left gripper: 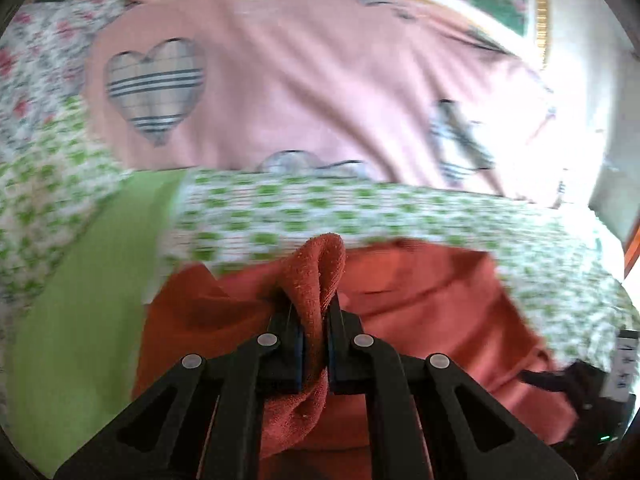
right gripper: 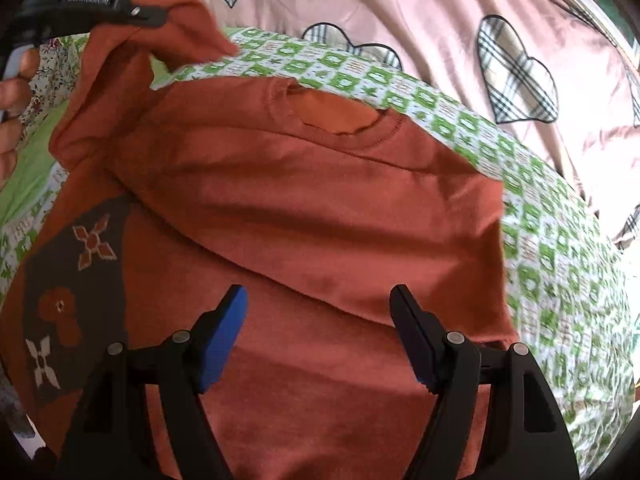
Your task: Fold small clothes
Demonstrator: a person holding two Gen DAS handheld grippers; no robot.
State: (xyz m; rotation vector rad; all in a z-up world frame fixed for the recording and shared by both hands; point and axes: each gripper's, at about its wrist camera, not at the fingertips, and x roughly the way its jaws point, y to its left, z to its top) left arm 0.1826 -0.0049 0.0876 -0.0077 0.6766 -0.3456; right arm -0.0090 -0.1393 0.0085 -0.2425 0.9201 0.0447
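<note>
A small rust-orange shirt (right gripper: 304, 208) lies on a green-and-white patterned sheet (right gripper: 560, 280), neck hole toward the far side. Its dark panel with flower shapes (right gripper: 72, 288) shows at the left. In the left wrist view my left gripper (left gripper: 316, 304) is shut on a bunched fold of the orange shirt (left gripper: 320, 272), which stands up between the pads. The right wrist view shows that same left gripper (right gripper: 156, 16) at upper left, lifting the shirt's left side over the body. My right gripper (right gripper: 318, 300) hovers over the shirt's lower half, open, with nothing between its blue pads (right gripper: 224, 336).
A pink quilt with plaid hearts (right gripper: 400, 8) covers the bed beyond the sheet. A plain green strip (left gripper: 80, 280) runs along the left. A person's hand (right gripper: 12, 120) holds the left gripper. Dark items (left gripper: 576, 384) lie at the right edge of the left wrist view.
</note>
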